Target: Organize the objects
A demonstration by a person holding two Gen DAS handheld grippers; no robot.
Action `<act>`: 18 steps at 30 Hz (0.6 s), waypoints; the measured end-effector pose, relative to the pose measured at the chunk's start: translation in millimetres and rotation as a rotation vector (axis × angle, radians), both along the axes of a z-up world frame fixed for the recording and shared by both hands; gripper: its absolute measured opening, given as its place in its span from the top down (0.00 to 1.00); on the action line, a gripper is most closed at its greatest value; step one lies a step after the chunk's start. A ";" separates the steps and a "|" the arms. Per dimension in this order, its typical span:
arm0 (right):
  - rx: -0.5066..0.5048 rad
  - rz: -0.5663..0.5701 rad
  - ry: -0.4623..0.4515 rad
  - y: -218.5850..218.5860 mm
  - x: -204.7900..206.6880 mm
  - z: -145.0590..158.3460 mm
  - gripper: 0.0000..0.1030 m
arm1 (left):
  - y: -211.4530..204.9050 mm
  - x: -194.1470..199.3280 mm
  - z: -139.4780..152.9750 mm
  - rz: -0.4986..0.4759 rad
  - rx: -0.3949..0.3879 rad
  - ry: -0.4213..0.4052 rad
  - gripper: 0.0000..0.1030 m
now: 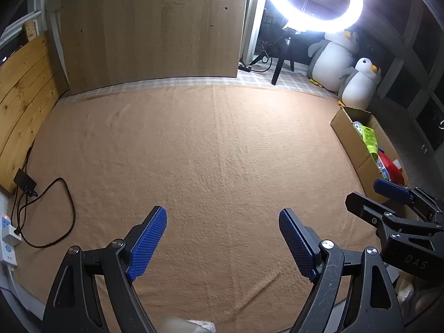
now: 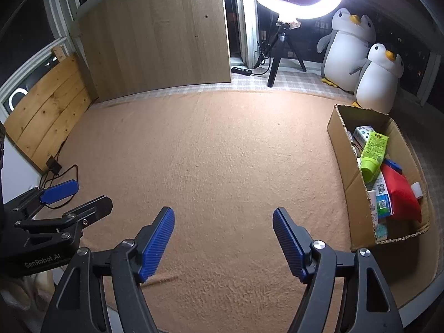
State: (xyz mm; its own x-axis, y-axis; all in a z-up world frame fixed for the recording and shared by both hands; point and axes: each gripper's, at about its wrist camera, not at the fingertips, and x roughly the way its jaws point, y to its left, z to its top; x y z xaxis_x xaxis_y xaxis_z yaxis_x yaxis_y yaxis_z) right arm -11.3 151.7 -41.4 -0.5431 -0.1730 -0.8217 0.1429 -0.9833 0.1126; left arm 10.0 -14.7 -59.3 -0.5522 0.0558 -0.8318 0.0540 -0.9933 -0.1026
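A cardboard box (image 2: pixel 340 136) stands on the right side of the tan blanket (image 2: pixel 222 149). It holds a green tube (image 2: pixel 373 152), a red pouch (image 2: pixel 402 194), a white-and-blue carton (image 2: pixel 381 199) and other small packs. The box also shows in the left wrist view (image 1: pixel 348 136). My left gripper (image 1: pixel 222 222) is open and empty above the blanket. My right gripper (image 2: pixel 223 222) is open and empty, left of the box. Each gripper shows at the edge of the other's view: the right gripper in the left wrist view (image 1: pixel 369 197), the left gripper in the right wrist view (image 2: pixel 83 197).
Two plush penguins (image 2: pixel 360 55) stand behind the box. A ring light on a tripod (image 2: pixel 280 55) stands at the back beside a wooden panel (image 2: pixel 155 36). A power strip (image 1: pixel 7 236), adapter and black cables (image 1: pixel 55 216) lie at the blanket's left edge by pine boards (image 1: pixel 22 105).
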 end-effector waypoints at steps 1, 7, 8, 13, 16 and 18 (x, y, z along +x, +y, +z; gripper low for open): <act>0.004 -0.002 0.000 0.0 -0.4 0.3 0.32 | 0.0 -1.0 -0.1 0.000 0.000 0.000 0.17; 0.008 -0.013 0.002 3.7 -2.8 0.6 0.30 | 0.7 -5.4 1.2 0.004 0.001 0.002 0.15; 0.008 -0.014 0.002 4.3 -3.0 0.5 0.29 | 1.3 -5.2 1.3 0.004 0.000 0.002 0.15; 0.008 -0.017 -0.004 7.4 -5.0 -0.8 0.28 | 2.6 -7.3 0.9 0.003 0.001 0.000 0.14; 0.008 -0.017 -0.005 7.7 -5.7 -1.2 0.28 | 4.4 -8.5 0.2 0.005 0.001 -0.003 0.14; 0.008 -0.018 -0.004 7.6 -5.6 -1.2 0.28 | 5.6 -9.2 0.3 0.007 0.002 -0.004 0.14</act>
